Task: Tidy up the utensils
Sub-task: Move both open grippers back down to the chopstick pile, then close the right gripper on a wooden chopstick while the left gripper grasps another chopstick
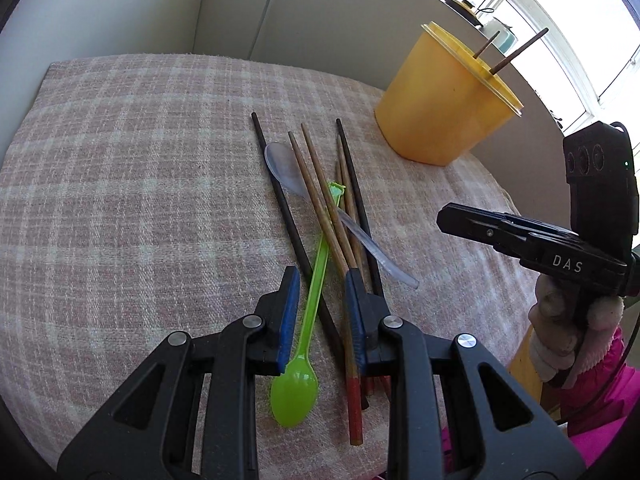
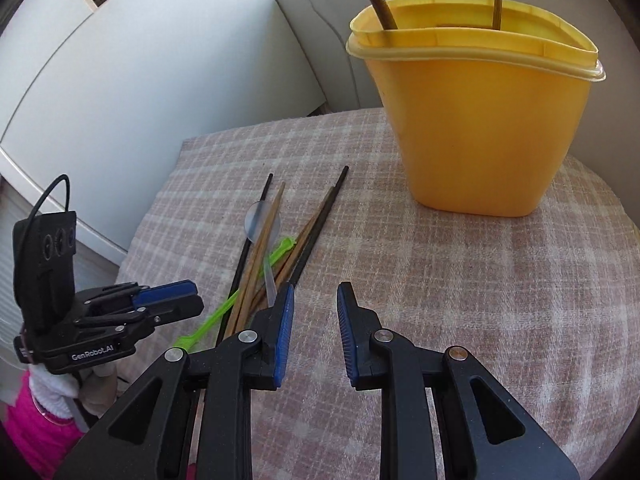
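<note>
A table covered by a pink-and-white checked cloth (image 1: pixel 140 184) carries everything. On it stands a yellow container (image 2: pixel 476 128) — near it lies a loose heap of wooden and black chopsticks (image 1: pixel 320 200), a green spoon (image 1: pixel 298 380) and a clear spoon (image 1: pixel 282 166).

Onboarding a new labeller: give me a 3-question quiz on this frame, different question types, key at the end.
1. True or false: the yellow tub already holds two sticks.
2. Which spoon lies between the left hand-held gripper's fingers? A) clear spoon B) green spoon C) neither
3. Fill in: the right hand-held gripper is open and holds ____.

Key
1. True: two stick ends rise from it.
2. B: its handle runs through the open gap, not clamped.
3. Nothing: only checked cloth shows in the gap between its fingers.
</note>
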The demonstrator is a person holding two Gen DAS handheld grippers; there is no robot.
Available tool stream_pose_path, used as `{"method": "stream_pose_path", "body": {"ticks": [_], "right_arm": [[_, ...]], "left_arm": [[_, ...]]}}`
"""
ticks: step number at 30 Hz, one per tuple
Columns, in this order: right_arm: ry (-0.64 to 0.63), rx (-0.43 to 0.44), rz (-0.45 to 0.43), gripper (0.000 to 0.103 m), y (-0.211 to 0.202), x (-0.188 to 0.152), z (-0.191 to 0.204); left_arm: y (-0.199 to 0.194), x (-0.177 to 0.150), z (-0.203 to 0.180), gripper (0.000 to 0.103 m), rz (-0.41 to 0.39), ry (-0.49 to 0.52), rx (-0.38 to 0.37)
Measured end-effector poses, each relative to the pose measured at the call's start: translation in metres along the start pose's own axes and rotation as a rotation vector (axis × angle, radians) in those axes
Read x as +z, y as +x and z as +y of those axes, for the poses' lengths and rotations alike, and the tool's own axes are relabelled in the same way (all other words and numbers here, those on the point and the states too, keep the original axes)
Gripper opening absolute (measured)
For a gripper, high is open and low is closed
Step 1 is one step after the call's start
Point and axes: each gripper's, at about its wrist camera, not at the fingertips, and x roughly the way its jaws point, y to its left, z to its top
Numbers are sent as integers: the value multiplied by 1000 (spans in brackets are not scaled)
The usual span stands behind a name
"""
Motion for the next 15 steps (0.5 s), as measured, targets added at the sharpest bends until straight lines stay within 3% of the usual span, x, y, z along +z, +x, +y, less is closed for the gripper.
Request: {"method": "stream_pose_path", "body": {"ticks": [15], "right_arm": [[37, 51, 8, 20, 20, 22, 16]], "left_arm": [[29, 33, 4, 23, 28, -83, -71]]}}
